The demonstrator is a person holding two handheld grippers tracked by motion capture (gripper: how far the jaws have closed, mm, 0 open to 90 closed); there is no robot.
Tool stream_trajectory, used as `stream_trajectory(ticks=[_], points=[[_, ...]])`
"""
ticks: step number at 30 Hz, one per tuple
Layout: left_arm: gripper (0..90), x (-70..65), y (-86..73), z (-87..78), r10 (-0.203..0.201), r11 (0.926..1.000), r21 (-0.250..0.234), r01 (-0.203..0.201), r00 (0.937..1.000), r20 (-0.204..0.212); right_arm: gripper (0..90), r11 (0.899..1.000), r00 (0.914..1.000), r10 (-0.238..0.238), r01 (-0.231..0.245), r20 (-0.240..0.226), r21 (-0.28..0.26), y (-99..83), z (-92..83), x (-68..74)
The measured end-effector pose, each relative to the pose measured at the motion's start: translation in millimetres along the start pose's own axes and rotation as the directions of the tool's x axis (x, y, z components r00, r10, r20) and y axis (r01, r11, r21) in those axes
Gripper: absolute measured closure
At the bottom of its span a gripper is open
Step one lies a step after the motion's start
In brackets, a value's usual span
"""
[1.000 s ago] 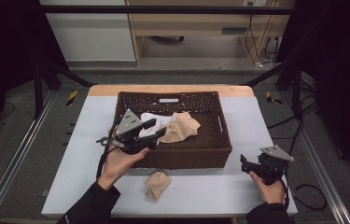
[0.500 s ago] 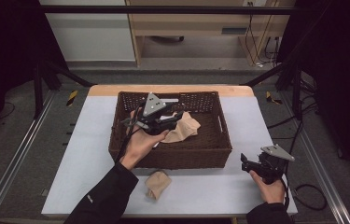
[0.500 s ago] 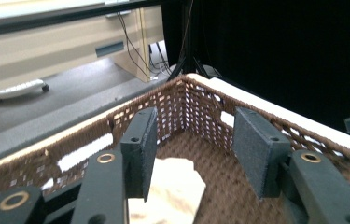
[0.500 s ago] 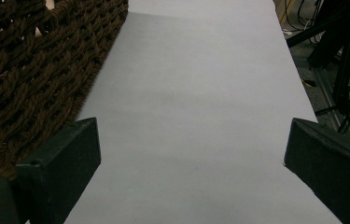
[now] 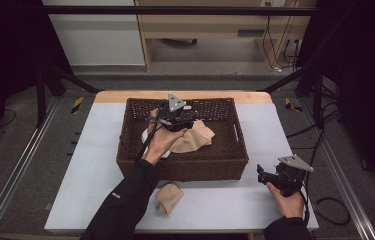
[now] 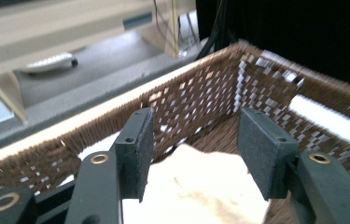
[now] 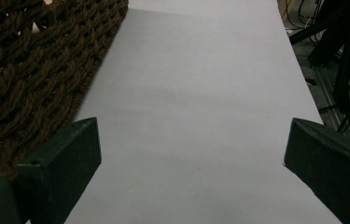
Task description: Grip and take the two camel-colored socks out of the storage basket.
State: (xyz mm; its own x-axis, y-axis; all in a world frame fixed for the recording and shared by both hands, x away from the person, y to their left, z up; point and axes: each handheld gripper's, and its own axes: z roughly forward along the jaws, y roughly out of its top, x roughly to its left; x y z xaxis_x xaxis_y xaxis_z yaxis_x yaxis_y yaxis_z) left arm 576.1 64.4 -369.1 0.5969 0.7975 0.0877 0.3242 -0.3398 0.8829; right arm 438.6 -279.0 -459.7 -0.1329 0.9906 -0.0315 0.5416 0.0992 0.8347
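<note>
I have the left gripper (image 5: 187, 118) inside the brown wicker basket (image 5: 235, 150), a rectangular tub of coarse woven strands with slotted handles in its short walls, and in the left gripper view its 2 flat black pads (image 6: 135, 154) stand apart; the jaws have just been opening wider, with nothing pressed between them. Below and beyond them lies the beige cloth (image 5: 195, 140), soft, crumpled and matte, heaped on the basket floor just under the tool. A white cloth (image 5: 147, 137) peeks out beside my hand, though the sleeve covers most of it, so I can't judge its shape well. A 2nd beige piece, the folded cloth (image 5: 169, 196), sits outside on the pale smooth table (image 5: 95, 165), just in front of the basket's near wall. That makes 3 cloths as far as I can count: 2 in the basket, 1 on the table. The right gripper (image 5: 264, 176) rests low at the basket's near right corner, its jaws spread wide over bare tabletop and empty, with the rough weave touching the left edge of its own view. My left forearm crosses the near wall and hides part of the basket floor.
</note>
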Motion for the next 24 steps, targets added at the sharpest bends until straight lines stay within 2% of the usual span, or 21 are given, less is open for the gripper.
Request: stream_trajectory(ticks=[3, 10, 13, 16, 20, 24], points=[[46.2, 1.3, -6.8, 11.0, -0.015, 0.9996, 0.025, 0.015, 0.9999, -0.004, 4.4, 1.000, 1.0000, -0.003, 0.003, -0.001, 0.000, 0.0, 0.8, 0.6], [43.6, 4.6, -27.3, 31.8, -0.016, 0.9955, 0.094, 0.017, 0.9998, -0.015, 4.4, 1.000, 1.0000, -0.003, 0.003, -0.003, 0.002, 0.0, 1.3, 1.2], [43.6, 7.4, -33.9, 36.2, -0.015, 0.9917, 0.127, 0.017, 0.9997, -0.019, 4.4, 1.000, 1.0000, -0.007, 0.007, -0.001, 0.003, -0.1, 1.8, 1.0], [43.1, 9.7, -35.5, 37.8, -0.027, 0.9912, 0.128, 0.031, 0.9993, -0.026, 4.4, 1.000, 1.0000, -0.006, 0.006, -0.002, 0.007, -0.2, 2.0, 1.1], [40.4, 9.7, -42.2, 44.7, -0.011, 0.9814, 0.191, 0.014, 0.9998, -0.015, 4.5, 1.000, 1.0000, -0.005, 0.005, -0.002, 0.007, -0.4, 1.8, 1.9], [39.5, 9.2, -43.9, 46.3, 0.004, 0.9793, 0.202, 0.000, 0.9998, -0.019, 4.5, 1.000, 1.0000, -0.008, 0.008, -0.003, 0.007, -0.2, 2.2, 2.8]])
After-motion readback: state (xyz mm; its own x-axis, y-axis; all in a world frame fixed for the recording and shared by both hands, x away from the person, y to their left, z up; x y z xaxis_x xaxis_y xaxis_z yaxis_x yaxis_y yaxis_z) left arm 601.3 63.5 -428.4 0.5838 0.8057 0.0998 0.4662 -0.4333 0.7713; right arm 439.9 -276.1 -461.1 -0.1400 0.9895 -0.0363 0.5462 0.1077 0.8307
